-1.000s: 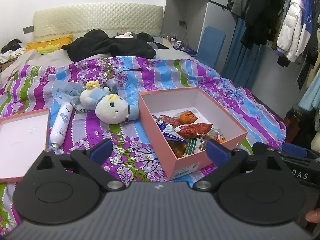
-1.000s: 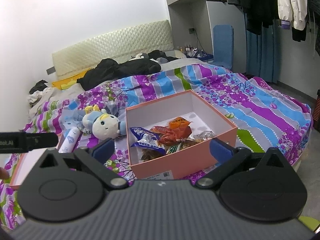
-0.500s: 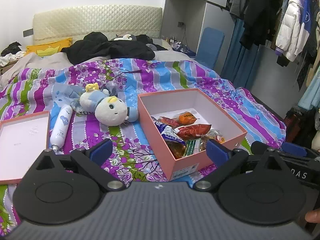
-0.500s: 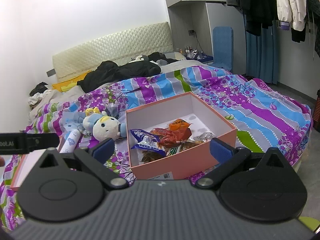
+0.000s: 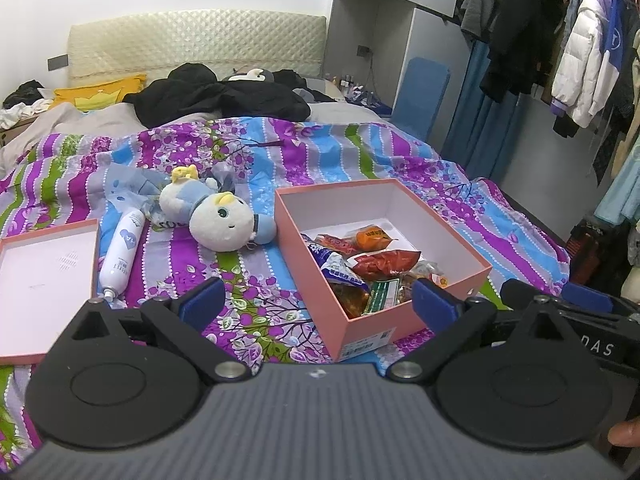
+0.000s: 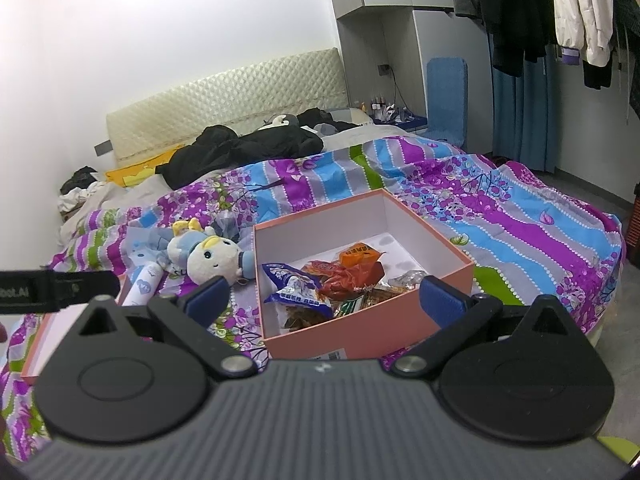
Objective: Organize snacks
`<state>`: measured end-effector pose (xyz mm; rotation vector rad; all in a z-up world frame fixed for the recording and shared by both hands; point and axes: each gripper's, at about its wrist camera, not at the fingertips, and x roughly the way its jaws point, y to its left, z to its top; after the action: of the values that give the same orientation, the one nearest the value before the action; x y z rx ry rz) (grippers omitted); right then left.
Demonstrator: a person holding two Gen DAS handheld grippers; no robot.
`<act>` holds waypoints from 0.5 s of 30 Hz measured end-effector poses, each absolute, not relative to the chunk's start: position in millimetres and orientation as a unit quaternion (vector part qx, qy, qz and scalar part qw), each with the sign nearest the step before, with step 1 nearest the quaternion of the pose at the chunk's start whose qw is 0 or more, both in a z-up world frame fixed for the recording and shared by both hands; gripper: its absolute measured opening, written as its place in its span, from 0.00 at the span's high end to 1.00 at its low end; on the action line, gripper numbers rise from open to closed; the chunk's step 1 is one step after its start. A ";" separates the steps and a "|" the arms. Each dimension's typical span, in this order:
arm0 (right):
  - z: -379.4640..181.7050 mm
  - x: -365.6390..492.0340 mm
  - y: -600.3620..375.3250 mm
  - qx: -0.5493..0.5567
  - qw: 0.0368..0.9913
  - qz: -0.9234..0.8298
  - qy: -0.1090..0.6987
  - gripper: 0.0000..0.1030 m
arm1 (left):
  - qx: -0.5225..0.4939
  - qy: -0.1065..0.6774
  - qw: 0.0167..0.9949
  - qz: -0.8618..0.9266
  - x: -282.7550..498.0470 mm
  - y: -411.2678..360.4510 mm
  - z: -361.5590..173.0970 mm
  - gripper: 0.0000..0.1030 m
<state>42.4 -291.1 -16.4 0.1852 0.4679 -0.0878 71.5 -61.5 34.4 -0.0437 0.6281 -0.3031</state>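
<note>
An open pink box [image 5: 456, 280] [image 6: 352, 334] sits on the striped bedspread and holds several snack packets: a blue-white one [image 5: 340, 270] [image 6: 298, 288], a red one [image 5: 386, 260] [image 6: 348, 278] and an orange one [image 5: 372, 237] [image 6: 360, 257]. Its pink lid [image 5: 44, 276] lies inside-up at the left. My left gripper [image 5: 318, 300] is open and empty, held back from the box's near left corner. My right gripper [image 6: 324, 298] is open and empty, just before the box's near wall.
A plush doll [image 5: 218, 218] [image 6: 210, 258] and a white tube [image 5: 122, 250] lie left of the box. Black clothes [image 5: 224, 98] are heaped near the headboard. Hanging coats [image 5: 580, 60] and a blue chair [image 5: 422, 96] stand to the right of the bed.
Both grippers have drawn back and risen slightly, so the box sits a little farther off. Both stay open. Nothing on the bed has moved.
</note>
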 end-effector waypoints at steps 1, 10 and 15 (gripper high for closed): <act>-16.5 42.3 -291.1 0.091 0.967 -0.043 0.232 0.00 | -0.022 0.308 0.940 -0.149 71.5 -61.7 34.9 0.02; -16.6 42.4 -291.8 0.092 0.968 -0.043 0.232 0.00 | -0.024 0.304 0.941 -0.150 72.2 -60.9 37.7 0.02; -15.5 42.3 -292.3 0.093 0.968 -0.044 0.231 0.00 | -0.025 0.306 0.940 -0.150 72.5 -60.9 36.8 0.02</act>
<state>42.3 -292.3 -15.5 0.1871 0.4672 -0.0895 72.5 -60.9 36.8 -0.0511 0.6243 -0.3065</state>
